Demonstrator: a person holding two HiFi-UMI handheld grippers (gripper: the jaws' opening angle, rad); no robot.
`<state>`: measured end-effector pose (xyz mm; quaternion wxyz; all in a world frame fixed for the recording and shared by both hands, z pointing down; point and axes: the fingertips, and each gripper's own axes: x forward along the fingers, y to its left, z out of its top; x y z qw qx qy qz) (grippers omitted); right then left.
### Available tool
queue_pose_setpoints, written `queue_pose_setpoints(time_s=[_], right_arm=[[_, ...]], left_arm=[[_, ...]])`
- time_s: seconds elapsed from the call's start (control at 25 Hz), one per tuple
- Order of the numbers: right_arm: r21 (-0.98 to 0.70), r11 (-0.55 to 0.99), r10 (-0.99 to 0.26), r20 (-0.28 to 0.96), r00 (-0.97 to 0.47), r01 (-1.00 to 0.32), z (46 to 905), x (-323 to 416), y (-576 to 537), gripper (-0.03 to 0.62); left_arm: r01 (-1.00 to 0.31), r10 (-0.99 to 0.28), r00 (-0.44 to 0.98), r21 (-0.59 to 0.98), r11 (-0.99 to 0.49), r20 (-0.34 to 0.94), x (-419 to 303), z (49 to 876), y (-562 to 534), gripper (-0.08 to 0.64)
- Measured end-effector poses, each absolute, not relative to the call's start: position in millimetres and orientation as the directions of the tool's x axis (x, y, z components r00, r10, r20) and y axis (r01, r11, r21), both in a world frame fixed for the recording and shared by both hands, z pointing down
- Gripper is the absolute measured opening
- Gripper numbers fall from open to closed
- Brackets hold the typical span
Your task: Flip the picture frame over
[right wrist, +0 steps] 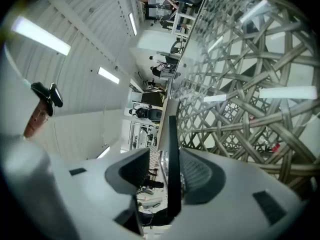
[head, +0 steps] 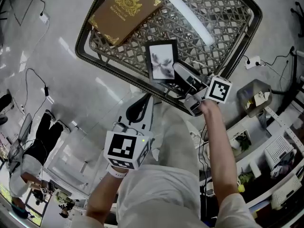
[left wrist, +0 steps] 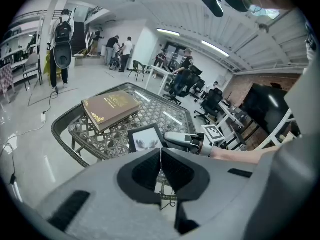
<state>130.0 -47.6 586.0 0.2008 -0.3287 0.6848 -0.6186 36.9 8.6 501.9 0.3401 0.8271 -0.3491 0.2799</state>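
Note:
A black picture frame [head: 162, 60] with a pale print lies face up on the glass-topped wicker table [head: 95, 63], near its front edge. My right gripper [head: 178, 70] reaches level to the frame's right edge. In the right gripper view the frame edge [right wrist: 173, 149] stands between the jaws, close to the right pad, with a gap to the left pad, so the gripper [right wrist: 164, 159] is open. My left gripper [head: 137, 109] hangs off the table near my body, shut on nothing [left wrist: 160, 161]. The left gripper view shows the frame [left wrist: 146, 139] with the right gripper [left wrist: 172, 138] beside it.
A brown book with gold print [head: 126, 11] lies on the table's far left corner. White shelving [head: 280, 156] and a bin [head: 256, 96] stand at the right. Cables run over the pale floor [head: 33, 80]. People and office chairs [left wrist: 185, 79] are far behind.

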Motion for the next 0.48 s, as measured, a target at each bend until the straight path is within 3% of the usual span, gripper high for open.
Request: queue_pose_setpoints(time_s=[0.48], right_arm=[[-0.793,0.052,-0.624,0.449,-0.639,-0.607,605,130,-46,0.243]], left_arm=[[-0.771,-0.392,0.597,0.367,-0.52,0.7,30,502,6,0.031]])
